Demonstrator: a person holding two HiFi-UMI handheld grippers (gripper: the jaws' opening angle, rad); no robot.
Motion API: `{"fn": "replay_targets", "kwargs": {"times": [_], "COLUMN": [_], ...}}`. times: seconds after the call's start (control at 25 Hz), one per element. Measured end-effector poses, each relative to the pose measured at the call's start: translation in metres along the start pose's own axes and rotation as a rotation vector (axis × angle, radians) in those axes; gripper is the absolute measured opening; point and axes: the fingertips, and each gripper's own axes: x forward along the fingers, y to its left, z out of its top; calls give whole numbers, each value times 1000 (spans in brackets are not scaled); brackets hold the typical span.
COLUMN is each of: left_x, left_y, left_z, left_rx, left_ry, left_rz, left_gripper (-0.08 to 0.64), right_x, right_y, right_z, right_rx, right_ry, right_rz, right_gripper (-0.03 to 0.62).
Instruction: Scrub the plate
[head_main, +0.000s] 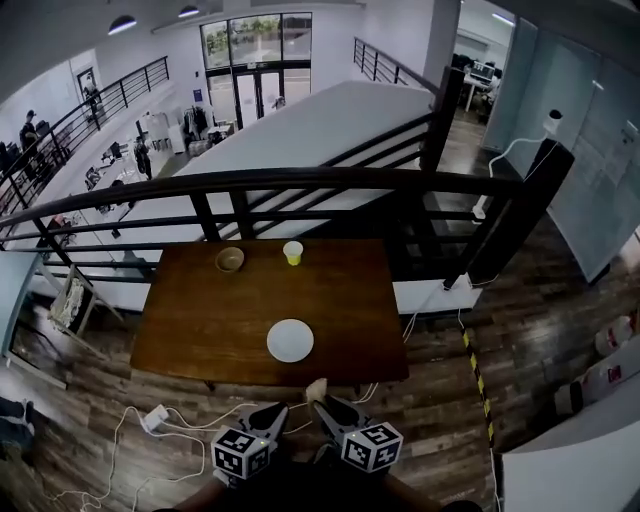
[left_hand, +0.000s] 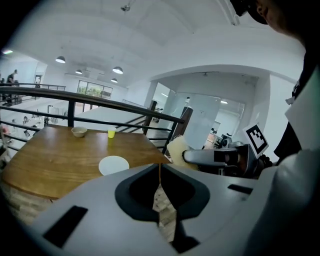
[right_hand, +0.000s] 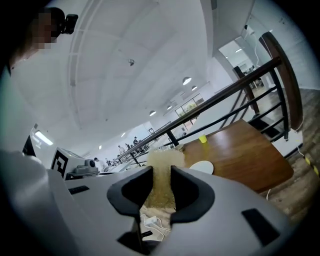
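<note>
**Sponge in hand, scrubbing not yet begun**

The plate (head_main: 290, 340) is lying flat on the bench (head_main: 190, 320), near the front edge and about in the middle. A bowl (head_main: 229, 260) and a yellow cup (head_main: 292, 253) are standing at the far edge, well apart from the plate. The right hand-held gripper (head_main: 328, 403) is clenching a pale sponge (head_main: 317, 389) between its jaws, and the sponge is sticking out past the tips. The left hand-held gripper (head_main: 272, 413) is clenched on nothing, with its jaws meeting. Both are hanging over the floor in front of the bench, not over the plate, and neither is touching it.

I am judging that the task is only at its start: the sponge is being held, but it is not on the plate. What is remaining is to bring the sponge onto the plate, perhaps to steady the plate with the left one, and to rub its surface. Whether the plate is dirty is too small to tell
</note>
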Motion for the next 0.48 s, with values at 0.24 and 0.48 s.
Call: {"fn": "replay_targets", "kwargs": {"times": [0.24,0.48], "left_x": [39,63], "left_y": [7,43], "left_z": [11,30], "left_rx": [3,13], "left_ry": [45,50], "left_rz": [-72,-152], "left_gripper": [25,25], "right_x": [7,45], "right_y": [-35,-51], "right_z": [15,32], "right_rx": [58,76], "right_ry": [-26,-35], "right_rz": [-75,-160], "right_gripper": [120,120]}}
